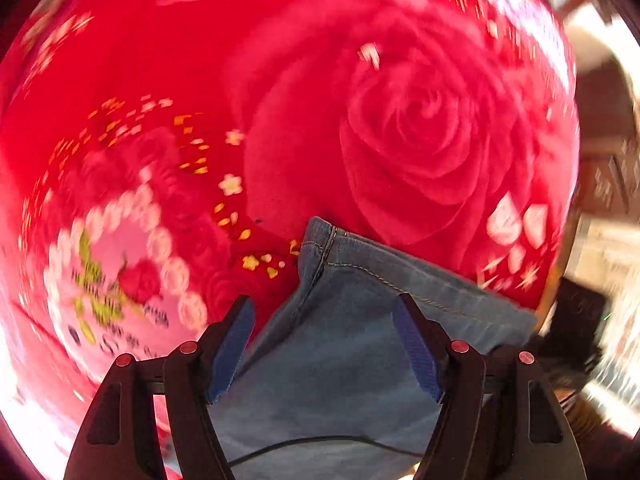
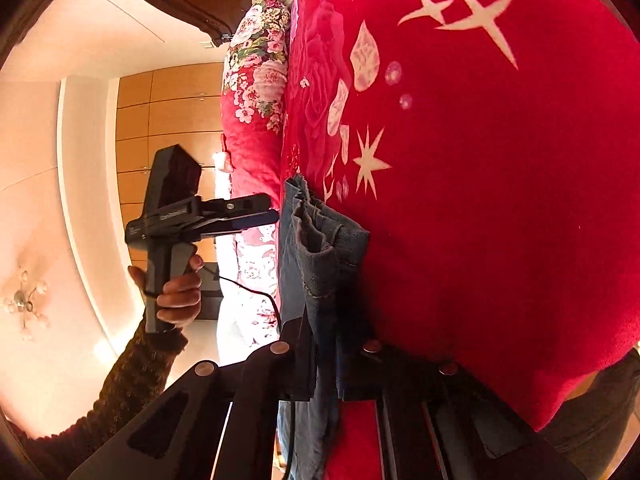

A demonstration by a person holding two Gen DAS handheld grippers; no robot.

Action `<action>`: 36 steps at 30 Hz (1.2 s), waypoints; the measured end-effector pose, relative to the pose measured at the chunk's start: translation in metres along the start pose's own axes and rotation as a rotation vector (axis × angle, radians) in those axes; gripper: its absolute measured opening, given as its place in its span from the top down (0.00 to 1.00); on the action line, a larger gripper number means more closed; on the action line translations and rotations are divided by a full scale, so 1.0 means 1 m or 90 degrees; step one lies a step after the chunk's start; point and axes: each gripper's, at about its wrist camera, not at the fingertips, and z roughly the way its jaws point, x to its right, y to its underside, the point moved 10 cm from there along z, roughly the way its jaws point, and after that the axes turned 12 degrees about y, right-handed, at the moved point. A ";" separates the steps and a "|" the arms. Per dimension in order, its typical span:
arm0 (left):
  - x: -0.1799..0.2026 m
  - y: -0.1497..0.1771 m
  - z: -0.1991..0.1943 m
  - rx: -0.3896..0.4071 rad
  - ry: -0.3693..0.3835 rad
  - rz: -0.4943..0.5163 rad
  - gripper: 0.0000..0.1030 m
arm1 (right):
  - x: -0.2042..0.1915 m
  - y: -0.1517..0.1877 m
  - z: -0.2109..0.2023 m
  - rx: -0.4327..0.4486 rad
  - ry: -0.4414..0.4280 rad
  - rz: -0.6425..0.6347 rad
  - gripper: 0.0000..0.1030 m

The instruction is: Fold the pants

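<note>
The blue denim pants (image 1: 340, 344) lie on the red rose-print bedspread (image 1: 360, 120). In the left wrist view my left gripper (image 1: 325, 312) is open, its blue-padded fingers (image 1: 232, 344) spread over the denim, a hemmed leg end just ahead. In the right wrist view my right gripper (image 2: 326, 344) is shut on the pants (image 2: 320, 248), a bunched hem standing up past the fingers. The left gripper (image 2: 256, 210) also shows there, hand-held, its tips just left of the denim edge.
A floral pillow or quilt (image 2: 256, 80) lies along the bed's far side. The bed edge (image 1: 556, 280) runs at the right of the left wrist view, with dark furniture beyond. A cable (image 2: 256, 292) hangs from the left gripper.
</note>
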 end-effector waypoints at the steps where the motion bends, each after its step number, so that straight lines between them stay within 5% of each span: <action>1: -0.003 -0.004 0.005 -0.008 -0.031 0.021 0.31 | 0.000 0.000 0.000 -0.001 -0.002 0.001 0.98; 3: -0.010 -0.011 0.013 -0.025 -0.069 0.052 0.29 | 0.001 0.001 -0.001 -0.002 -0.005 0.002 0.98; 11: -0.009 -0.021 0.028 0.006 -0.034 0.095 0.31 | 0.000 0.002 -0.001 0.000 -0.001 -0.002 0.98; 14: -0.005 -0.020 0.023 0.040 0.005 0.070 0.58 | -0.004 -0.001 0.002 0.007 0.007 -0.003 0.97; 15: 0.000 -0.020 0.022 0.049 0.016 0.069 0.75 | -0.006 -0.002 0.004 0.009 0.012 -0.008 0.97; 20: 0.004 -0.011 0.011 0.101 0.004 0.067 0.88 | -0.016 -0.009 0.010 0.023 0.047 -0.033 0.96; 24: 0.003 0.018 -0.020 0.161 0.054 0.033 0.91 | -0.036 -0.005 0.002 0.018 0.054 -0.102 0.96; 29: -0.007 0.074 -0.070 0.209 0.061 0.002 0.91 | -0.081 0.011 -0.005 0.012 0.061 -0.192 0.96; 36: -0.047 0.175 -0.087 0.230 0.037 -0.110 0.88 | -0.136 0.098 0.026 -0.101 0.088 -0.375 0.95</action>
